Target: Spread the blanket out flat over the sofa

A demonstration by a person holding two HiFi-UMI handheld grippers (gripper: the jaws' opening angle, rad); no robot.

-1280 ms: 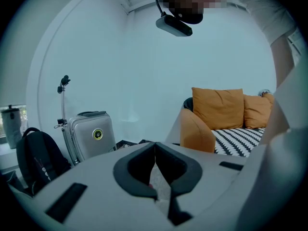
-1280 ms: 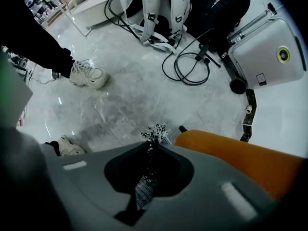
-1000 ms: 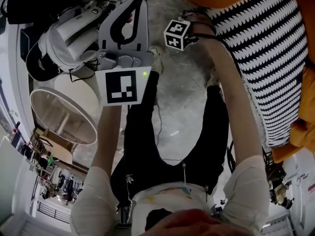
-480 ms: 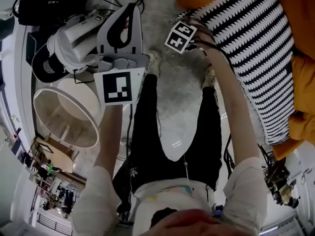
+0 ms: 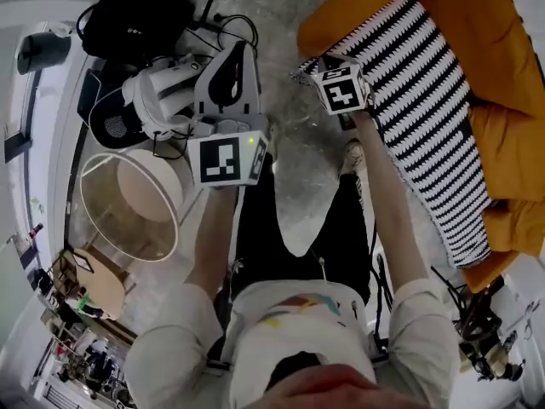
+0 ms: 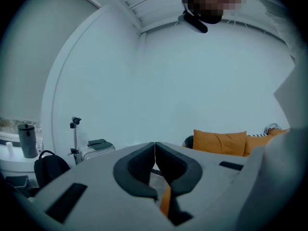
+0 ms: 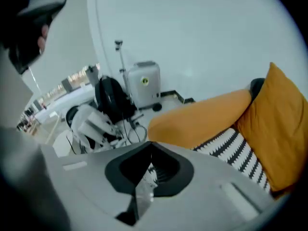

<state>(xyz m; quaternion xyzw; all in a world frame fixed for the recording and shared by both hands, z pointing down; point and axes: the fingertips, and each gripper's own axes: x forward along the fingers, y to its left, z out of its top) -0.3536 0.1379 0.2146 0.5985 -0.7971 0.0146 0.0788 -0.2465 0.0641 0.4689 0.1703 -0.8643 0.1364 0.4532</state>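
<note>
A black-and-white striped blanket (image 5: 426, 92) lies lengthwise on the orange sofa (image 5: 502, 66), also seen in the right gripper view as the blanket (image 7: 243, 153). My right gripper (image 5: 320, 69) hangs over the blanket's near corner at the sofa's end, mostly hidden under its marker cube (image 5: 342, 89). Its jaws have just been closing. In the right gripper view my right gripper (image 7: 151, 144) is shut, with a scrap of striped fabric showing at the pads. My left gripper (image 5: 236, 49) is over the floor left of the sofa. In its own view my left gripper (image 6: 155, 147) is shut on nothing.
Left of me are a round white table (image 5: 128, 203), a black backpack (image 5: 140, 24), a white bag (image 5: 162, 92) and floor cables (image 5: 230, 25). A silver suitcase (image 7: 144, 83) stands by the wall. An orange cushion (image 7: 274, 124) leans on the sofa. My legs (image 5: 298, 220) stand below.
Both grippers have risen toward the camera. The right one has rolled, turning its cube, and sits over the blanket's corner. The blanket corner looks lifted off the sofa's end.
</note>
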